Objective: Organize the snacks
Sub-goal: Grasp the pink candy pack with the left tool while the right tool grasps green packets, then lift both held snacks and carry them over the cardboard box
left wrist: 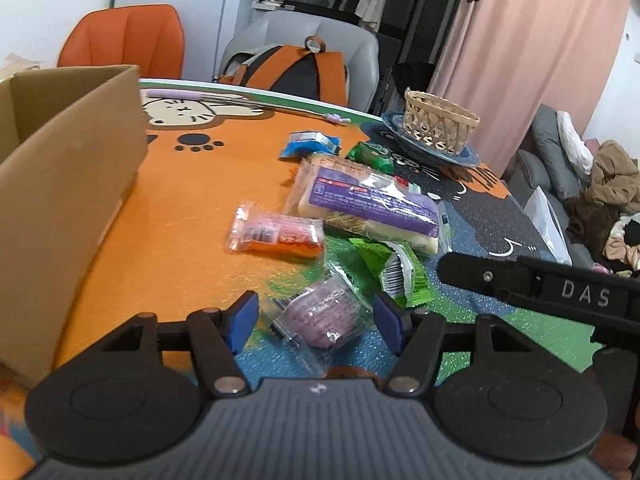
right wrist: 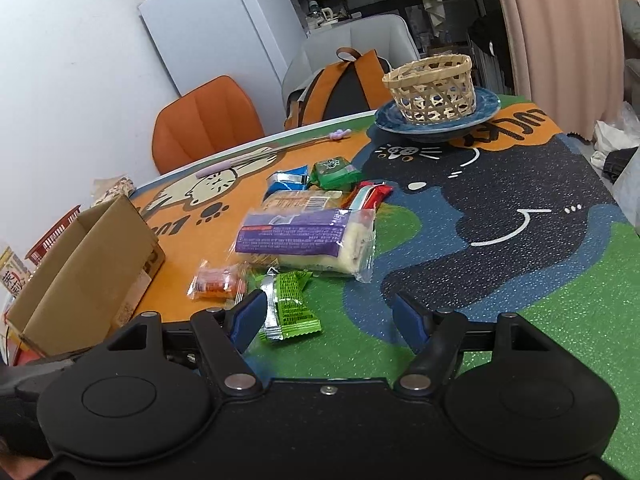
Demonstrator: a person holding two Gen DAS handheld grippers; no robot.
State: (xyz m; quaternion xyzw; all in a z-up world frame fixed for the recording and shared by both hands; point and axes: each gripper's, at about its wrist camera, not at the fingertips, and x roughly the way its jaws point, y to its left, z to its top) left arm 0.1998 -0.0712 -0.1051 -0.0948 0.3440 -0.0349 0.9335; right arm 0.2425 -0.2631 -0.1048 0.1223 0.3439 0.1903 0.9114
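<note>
Lived-in room: white wall, pink curtain (left wrist: 516, 40) on the right, dark shelving at the back, sofa w/ piled clothes (left wrist: 612, 184) far right. An orange chair (left wrist: 124, 38) and a grey chair holding an orange/black backpack (left wrist: 296, 66) stand behind the table. The table mat (right wrist: 540, 280) is a cartoon cat print in orange, dark blue and green.

Containers: an open cardboard box (left wrist: 68, 184) sits on the mat's left side; its inside is mostly hidden, can't tell contents. A woven basket (right wrist: 432, 84) stands upright on a blue plate (right wrist: 484, 106) at the far edge; inside not visible.

Snacks lie loose mid-table, between box and plate. A big purple-label pack (right wrist: 296, 236) rests on top of another pack. An orange pack (left wrist: 276, 234) lies just left of it, toward the box. A green sachet (right wrist: 290, 306) lies nearer the camera. Blue pack (left wrist: 308, 144) and small green pack (left wrist: 370, 156) sit at the far side, near the plate; a red wrapper (right wrist: 370, 194) is beside them.

Left gripper (left wrist: 316, 322): jaws apart, a clear-wrapped purple snack (left wrist: 320, 316) between the blue pads, gaps showing each side, not clamped. Right gripper (right wrist: 328, 316): jaws apart, holding nothing; the green sachet lies just by its left pad. In the left wrist view its black finger enters from the right.
</note>
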